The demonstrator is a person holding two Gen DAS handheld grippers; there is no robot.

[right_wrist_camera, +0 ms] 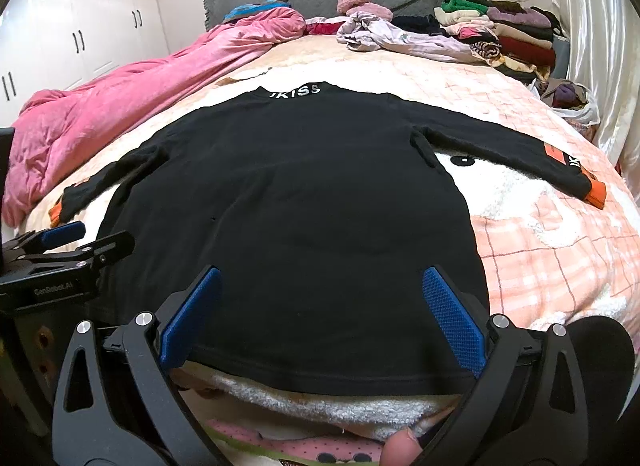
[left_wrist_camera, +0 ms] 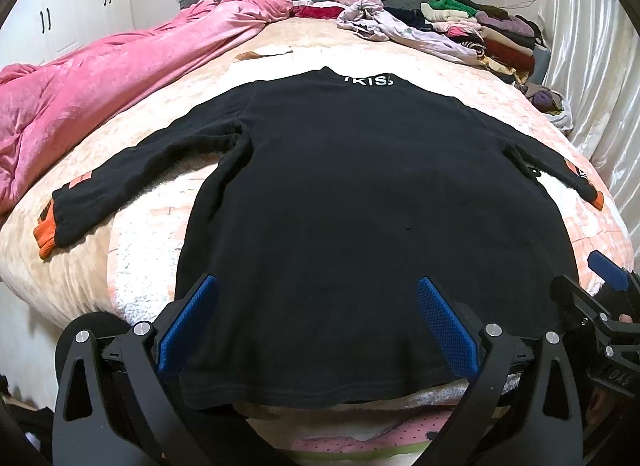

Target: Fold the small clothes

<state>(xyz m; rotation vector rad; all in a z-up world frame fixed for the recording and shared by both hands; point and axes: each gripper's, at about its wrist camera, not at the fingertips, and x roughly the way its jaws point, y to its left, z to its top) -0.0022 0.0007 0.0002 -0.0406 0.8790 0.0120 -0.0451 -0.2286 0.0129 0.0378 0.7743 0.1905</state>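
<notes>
Two spread grippers, left gripper [left_wrist_camera: 316,322], right gripper [right_wrist_camera: 320,318], above flat black shirt [left_wrist_camera: 360,193]

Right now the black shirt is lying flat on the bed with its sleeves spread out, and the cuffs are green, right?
Not quite. The black shirt does lie flat on the bed with sleeves spread, but its cuffs are orange, not green, as the right wrist view shows.

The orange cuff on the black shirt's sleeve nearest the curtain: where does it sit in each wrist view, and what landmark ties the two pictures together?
Left wrist view: the orange cuff sits at the far right edge, mid-height, mostly cut off by the bed's curve.
Right wrist view: the orange cuff lies right of centre, mid-height, fully visible on the checked blanket.
Shared landmark: the white lettering on the collar of the black shirt.
</notes>
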